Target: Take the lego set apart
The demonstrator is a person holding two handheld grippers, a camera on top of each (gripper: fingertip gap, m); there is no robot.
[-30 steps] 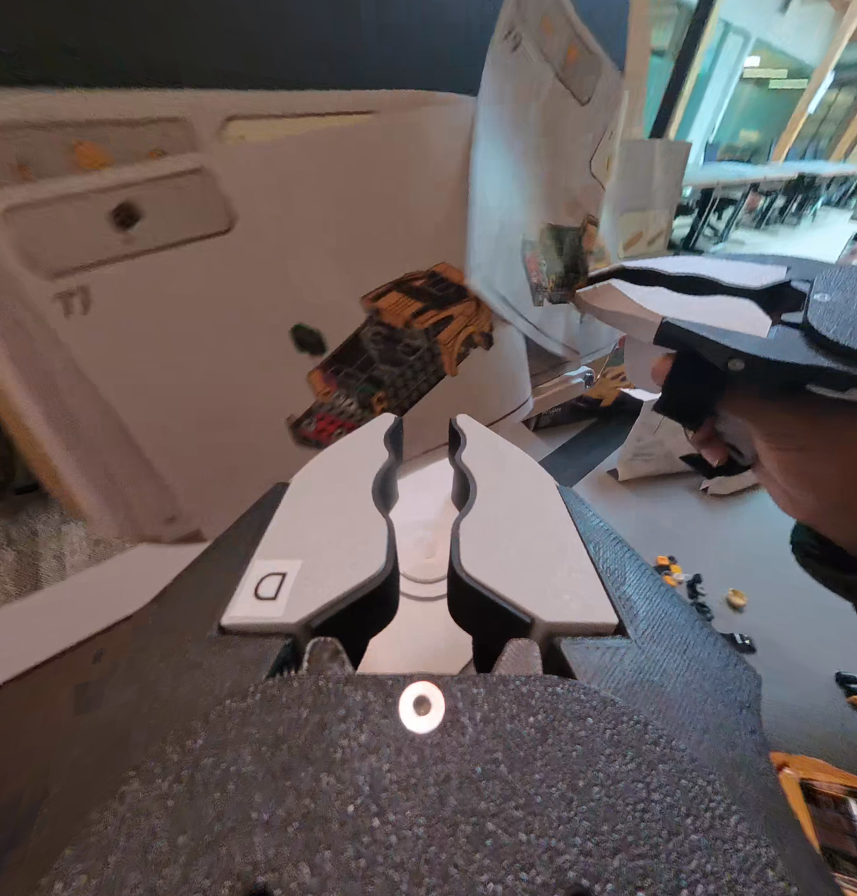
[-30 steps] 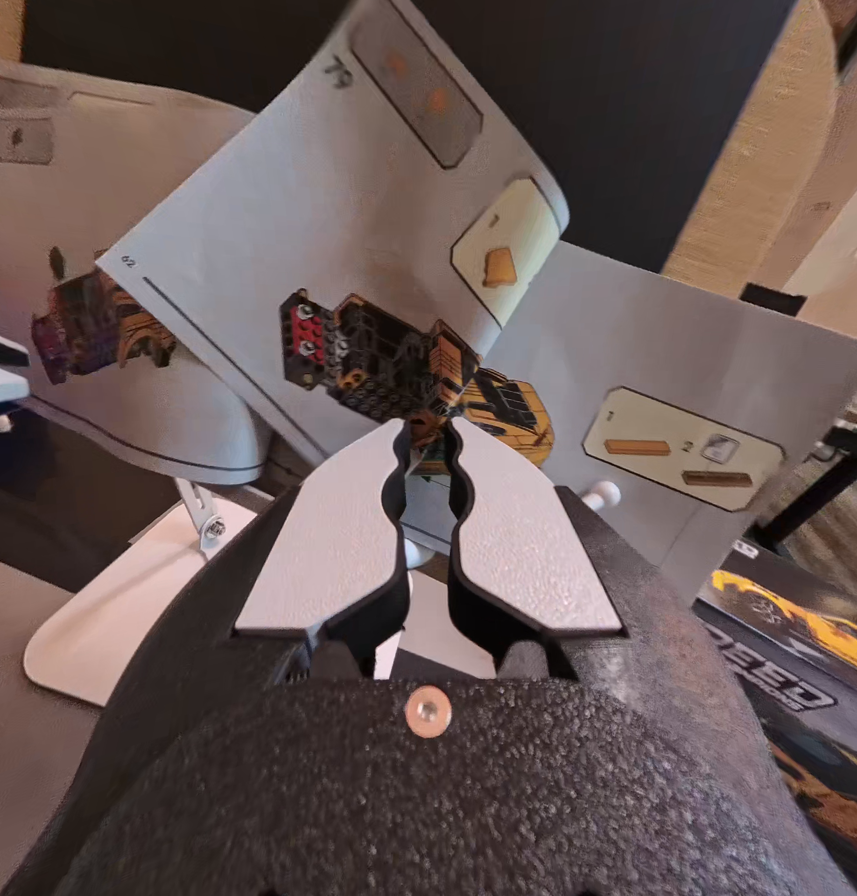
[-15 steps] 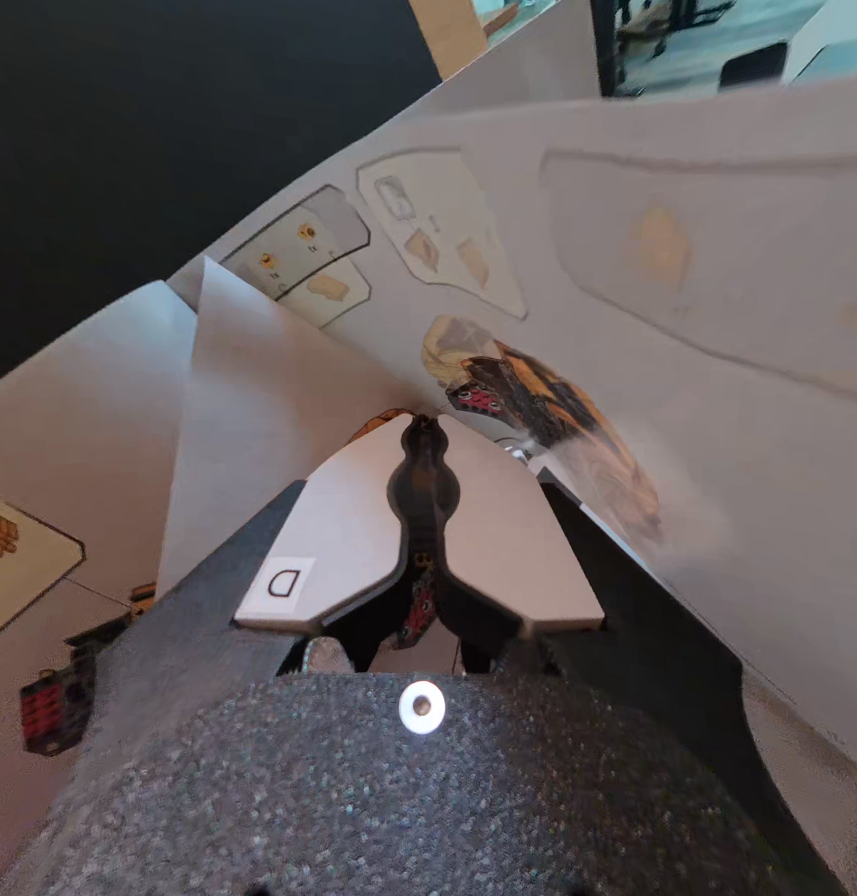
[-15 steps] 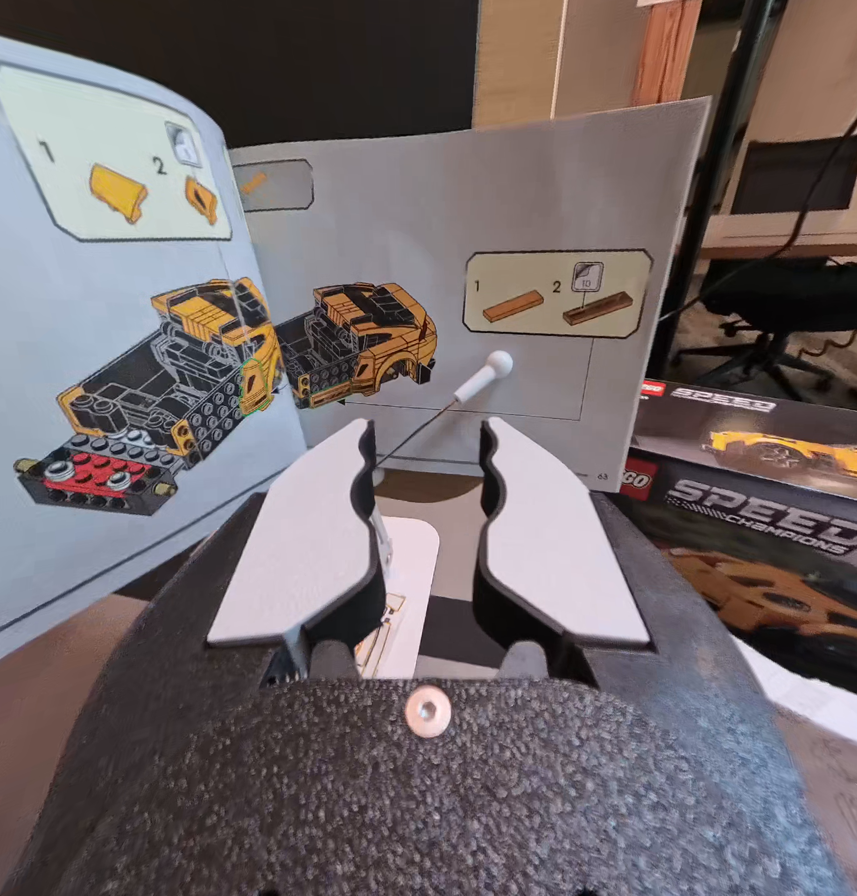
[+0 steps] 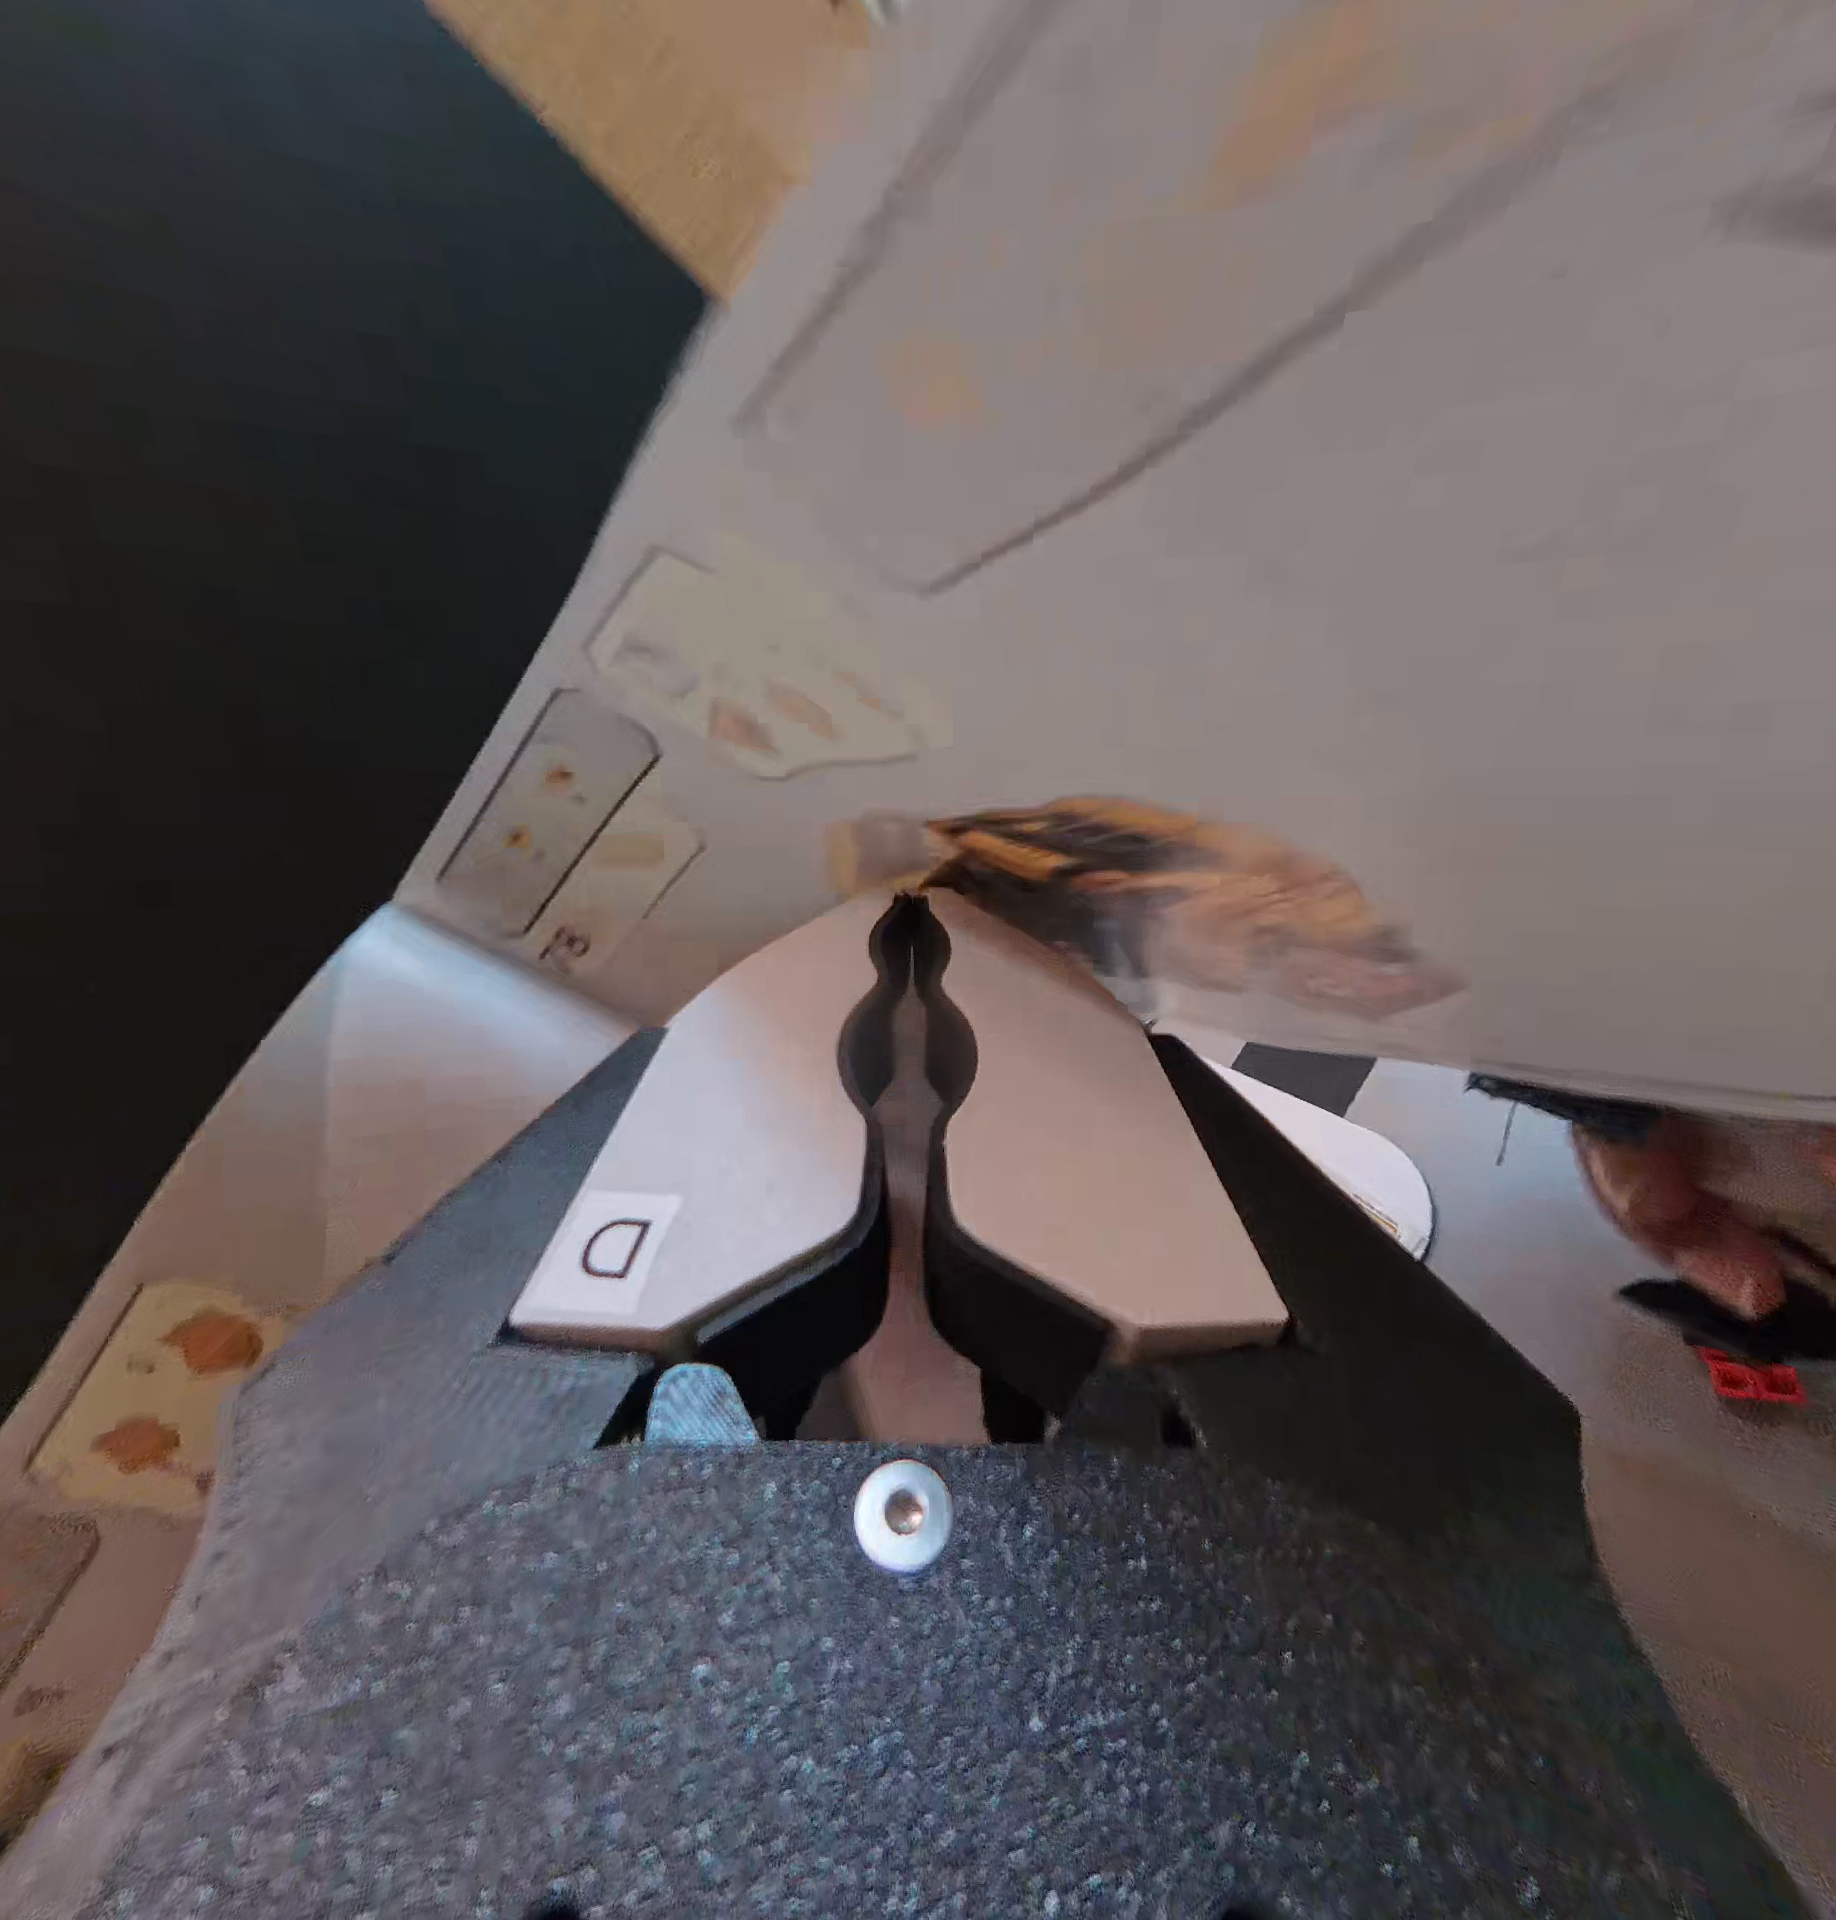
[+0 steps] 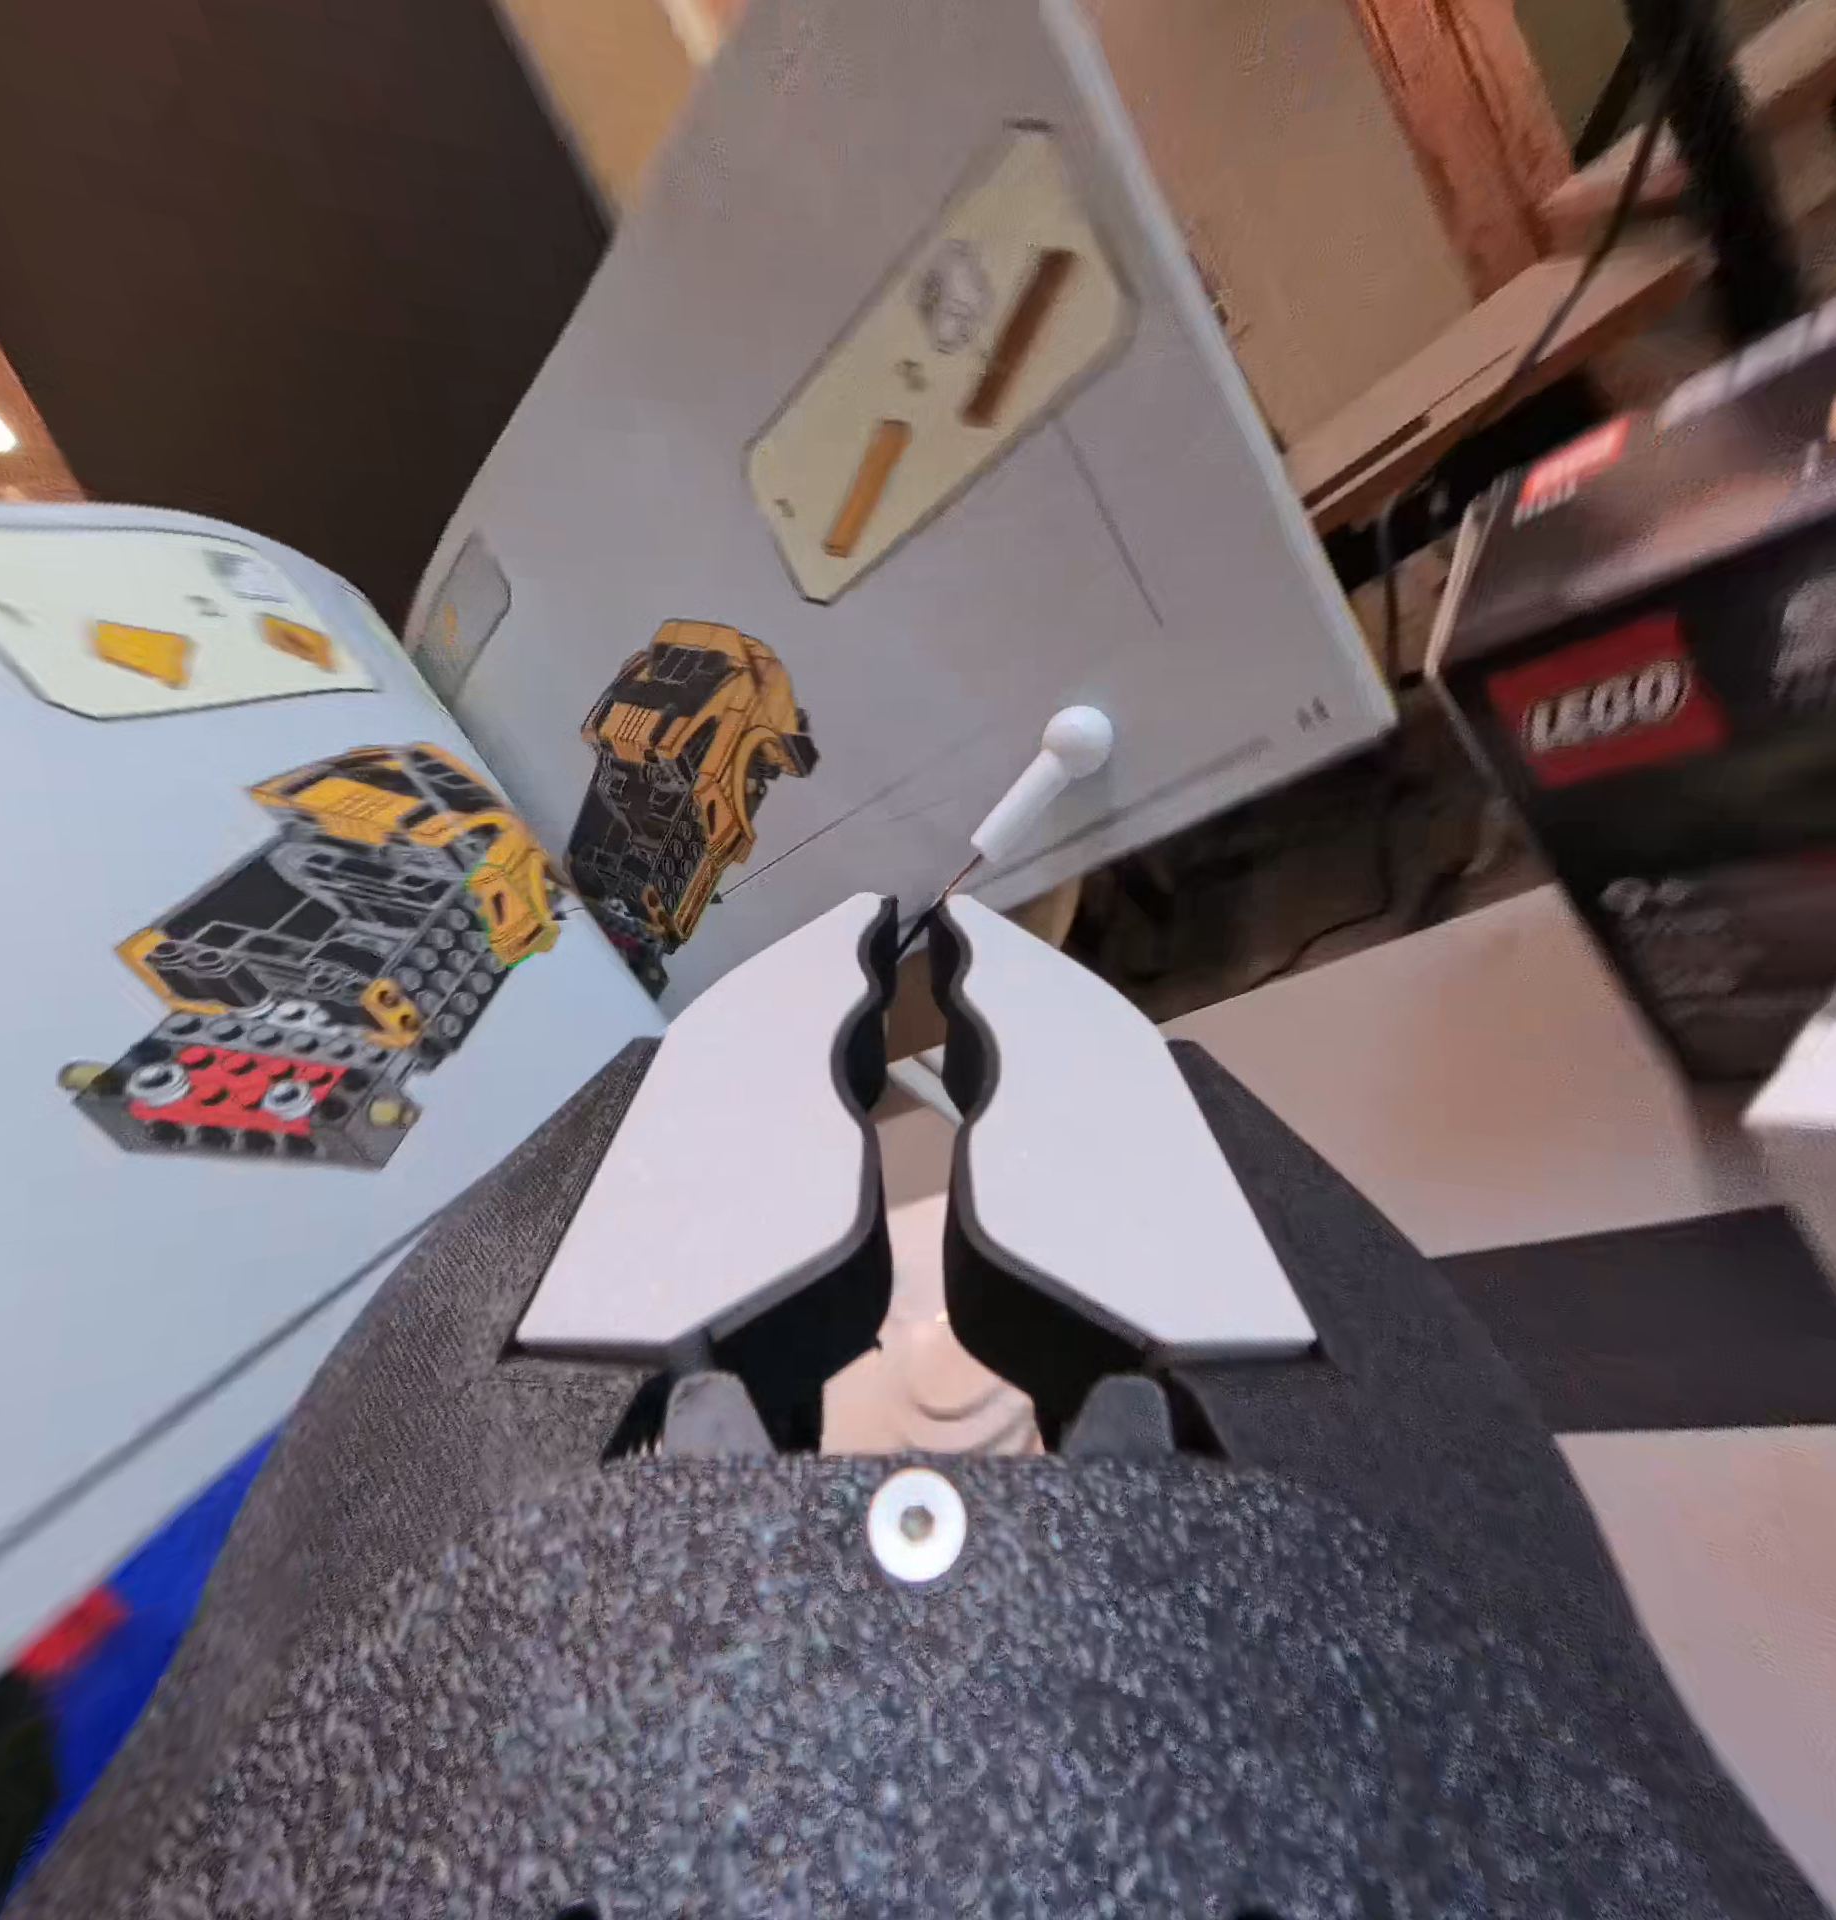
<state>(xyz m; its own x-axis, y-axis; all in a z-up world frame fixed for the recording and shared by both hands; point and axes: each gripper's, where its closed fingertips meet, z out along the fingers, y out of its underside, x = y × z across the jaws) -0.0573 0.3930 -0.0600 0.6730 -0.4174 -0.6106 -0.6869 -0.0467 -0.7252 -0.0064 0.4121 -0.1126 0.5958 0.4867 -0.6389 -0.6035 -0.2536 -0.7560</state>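
Observation:
The open instruction booklet [image 6: 893, 520] stands on a holder; its pages show a yellow and black car. My left gripper [image 5: 912, 914] is shut on a booklet page [image 5: 1309, 623], which curls over it to the right, blurred. My right gripper [image 6: 916, 920] is in front of the right page. Its jaws stand a narrow gap apart, with the holder's thin wire arm and white ball tip [image 6: 1075, 740] running into that gap. A small red lego piece [image 5: 1750, 1382] lies on the table. The lego car itself is not in view.
A dark lego box [image 6: 1672, 727] stands on the table [image 6: 1413, 1091] to the right of the booklet. The holder's white base [image 5: 1350, 1174] sits under the page. A person's hand [image 5: 1703, 1226] shows at the right. A black strip [image 6: 1672, 1320] crosses the table.
My left gripper closed on a page and has swung it over to the right. My right gripper opened wide, then narrowed around the holder's wire arm and tilted.

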